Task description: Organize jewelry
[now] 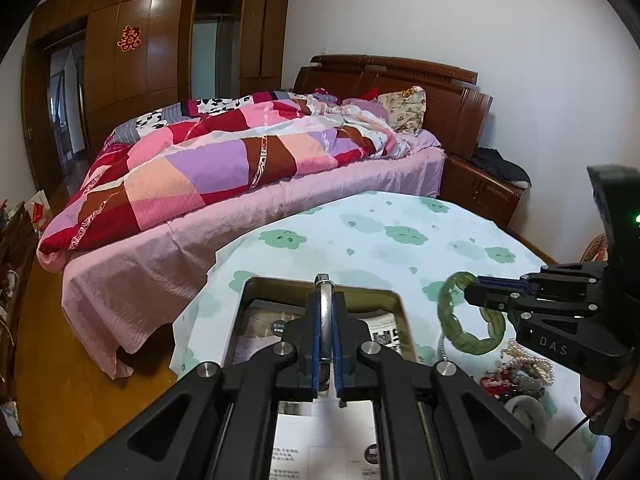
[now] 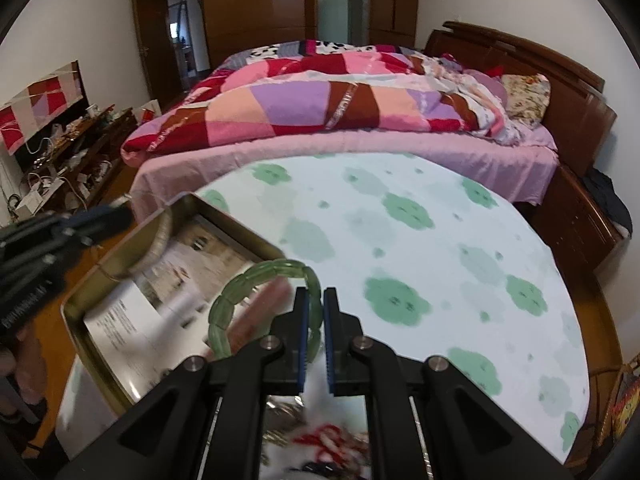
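Two bangles were in our grip. Left wrist: our left tool (image 1: 326,336) pinched a silver bangle (image 1: 323,300) above the tin (image 1: 394,300). Right wrist: our right tool (image 2: 315,336) clamped the green bangle (image 2: 224,312), tin (image 2: 76,320) at nine o'clock; we should lower gently before releasing.

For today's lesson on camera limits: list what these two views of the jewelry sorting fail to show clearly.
1. Left wrist view: the left claw hides most of the silver bangle and much of the tin interior.
2. Left wrist view: the bead pile is too small to sort into pieces; the right claw partly covers it.
3. Right wrist view: jewelry under the right claw is motion-blurred.
4. Right wrist view: the paper in the tin is blurred, unreadable.
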A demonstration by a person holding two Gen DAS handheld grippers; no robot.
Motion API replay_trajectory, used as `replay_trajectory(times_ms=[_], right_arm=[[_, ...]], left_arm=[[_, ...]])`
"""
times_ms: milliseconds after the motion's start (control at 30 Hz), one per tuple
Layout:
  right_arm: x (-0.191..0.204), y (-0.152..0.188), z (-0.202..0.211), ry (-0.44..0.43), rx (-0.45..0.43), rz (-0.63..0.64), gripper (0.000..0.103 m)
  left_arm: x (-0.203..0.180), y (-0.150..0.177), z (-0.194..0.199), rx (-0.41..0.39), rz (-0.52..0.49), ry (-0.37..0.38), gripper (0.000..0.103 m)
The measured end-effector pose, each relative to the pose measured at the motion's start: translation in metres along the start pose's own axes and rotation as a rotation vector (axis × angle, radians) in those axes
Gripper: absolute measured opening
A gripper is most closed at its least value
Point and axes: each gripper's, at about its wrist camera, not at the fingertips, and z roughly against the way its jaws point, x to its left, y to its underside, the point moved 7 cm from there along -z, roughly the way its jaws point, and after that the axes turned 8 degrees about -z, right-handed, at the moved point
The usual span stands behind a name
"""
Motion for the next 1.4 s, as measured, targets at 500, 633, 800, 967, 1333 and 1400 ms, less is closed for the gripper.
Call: replay_trajectory(times_ms=[500, 633, 800, 967, 1333, 1400], right_arm=[[0.040, -0.009, -0.036, -0.009, 0.023, 0.029, 0.009], [0.044, -0.008, -0.041, -0.004, 0.030, 0.030, 0.009], [0.045, -0.005, -0.046, -0.001, 0.040, 0.024, 0.009], [0.048, -0.003, -0.050, -0.003, 0.050, 0.020, 0.009], [0.045, 0.002, -0.057, 0.003, 0.066, 0.012, 0.009], [0.044, 0.003, -0.057, 0.002, 0.067, 0.008, 0.009]], left_arm=[[0.015, -0.001, -0.020, 0.050, -0.011, -0.009, 0.004], [0.017, 0.003, -0.025, 0.064, -0.005, -0.010, 0.004], [0.018, 0.007, -0.028, 0.074, -0.004, -0.014, 0.004], [0.019, 0.009, -0.032, 0.084, -0.002, -0.016, 0.004], [0.022, 0.016, -0.038, 0.109, -0.008, -0.020, 0.004], [0.022, 0.017, -0.040, 0.114, -0.008, -0.022, 0.004]])
